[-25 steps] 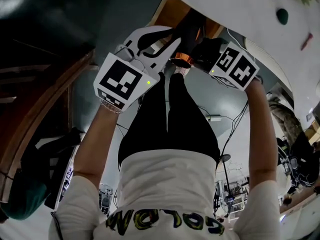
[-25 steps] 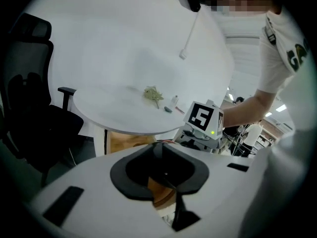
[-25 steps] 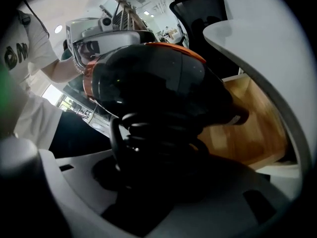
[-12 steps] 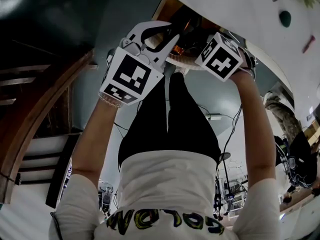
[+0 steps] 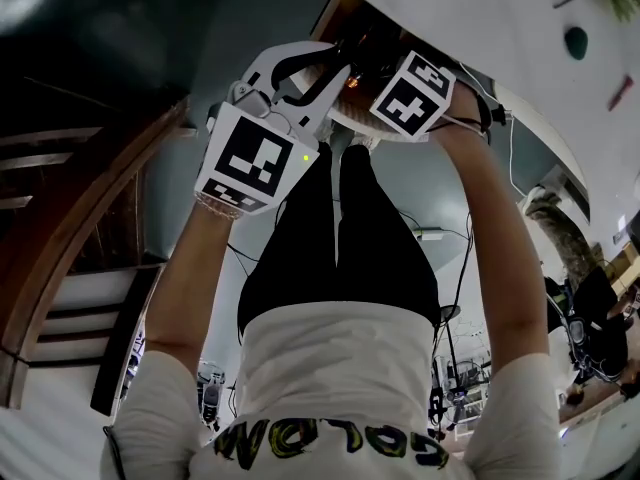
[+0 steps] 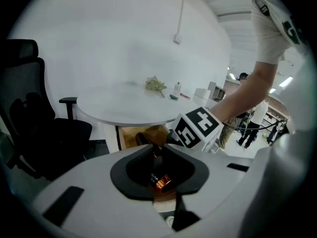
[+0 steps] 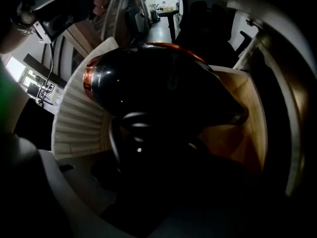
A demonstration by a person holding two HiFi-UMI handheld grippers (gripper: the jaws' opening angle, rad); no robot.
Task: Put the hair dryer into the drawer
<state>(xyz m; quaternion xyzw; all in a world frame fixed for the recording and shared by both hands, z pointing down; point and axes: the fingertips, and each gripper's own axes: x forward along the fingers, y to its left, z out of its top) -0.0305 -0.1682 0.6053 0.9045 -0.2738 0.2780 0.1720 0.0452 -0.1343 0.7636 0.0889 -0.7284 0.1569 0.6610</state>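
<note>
Right gripper view: right claw clamped on hair dryer, drawer wall alongside; left claw together.

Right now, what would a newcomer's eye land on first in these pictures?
The glossy black hair dryer with a copper ring fills the right gripper view. It is held by the right gripper, with the open light-wood drawer right behind it. In the head view, the left gripper, with its bold black-and-white marker cube, sits close beside the dryer at top centre.
</note>
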